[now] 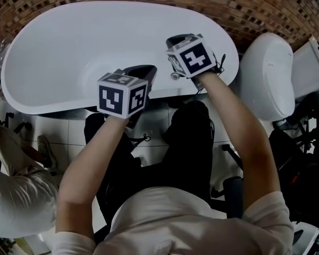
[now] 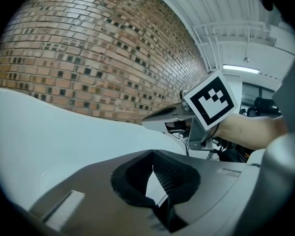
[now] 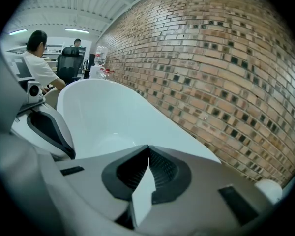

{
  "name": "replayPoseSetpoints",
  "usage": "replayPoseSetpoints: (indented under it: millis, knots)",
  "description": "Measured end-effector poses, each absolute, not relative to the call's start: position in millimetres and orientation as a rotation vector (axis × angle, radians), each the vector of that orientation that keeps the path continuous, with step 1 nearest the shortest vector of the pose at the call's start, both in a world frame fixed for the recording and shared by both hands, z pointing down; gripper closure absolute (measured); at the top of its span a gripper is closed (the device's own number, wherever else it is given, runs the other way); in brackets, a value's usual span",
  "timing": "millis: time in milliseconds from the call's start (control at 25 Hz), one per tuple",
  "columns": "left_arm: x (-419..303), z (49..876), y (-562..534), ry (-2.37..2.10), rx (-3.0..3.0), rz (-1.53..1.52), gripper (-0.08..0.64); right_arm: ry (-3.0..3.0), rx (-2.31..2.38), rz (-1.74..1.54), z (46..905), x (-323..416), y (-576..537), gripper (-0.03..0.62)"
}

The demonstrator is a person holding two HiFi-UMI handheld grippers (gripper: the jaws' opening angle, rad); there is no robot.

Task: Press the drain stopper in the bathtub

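The left claw (image 2: 152,152) and the right claw (image 3: 148,146) hang over the near rim of the bathtub (image 1: 69,41), both with tips closed together and empty. No view shows the drain stopper. It probably lies ahead and below, in the basin, nearer the right claw.

We've got a brick wall (image 3: 211,58) with darker bricks dotted through it running along one side, white floor tiles (image 1: 64,132) down below, and a white toilet (image 1: 266,73) off to the right. Overhead there's a white ribbed ceiling (image 2: 211,4) with tube lights (image 2: 241,69) on. A black office chair (image 3: 69,63) sits at the far end.
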State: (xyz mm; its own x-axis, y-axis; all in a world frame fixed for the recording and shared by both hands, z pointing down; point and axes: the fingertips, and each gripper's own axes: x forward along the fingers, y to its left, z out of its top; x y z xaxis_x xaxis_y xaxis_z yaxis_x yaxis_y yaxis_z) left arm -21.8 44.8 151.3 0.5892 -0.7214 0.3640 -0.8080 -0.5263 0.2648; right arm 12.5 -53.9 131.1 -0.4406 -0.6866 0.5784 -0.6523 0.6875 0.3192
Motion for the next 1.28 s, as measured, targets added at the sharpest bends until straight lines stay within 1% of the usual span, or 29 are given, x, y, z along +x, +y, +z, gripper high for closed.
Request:
replayPoseSetpoints:
  millis: [240,560,880,1280]
  knots:
    - [-26,148,60,-1.249,2.428,0.265,0.551,-2.258,1.034,-0.05,125,12,-33,0.577]
    - [-37,153,75,-1.273,2.411,0.237,0.551,-2.223,1.083,0.022,148,45,-18,0.577]
    - [-44,160,83,-1.304,2.395,0.227,0.551,-2.281,1.121,0.078,156,58,-7,0.577]
    - [-60,185,87,-1.355,2.347,0.232,0.551,-2.351,1.183,0.158,204,75,2,0.577]
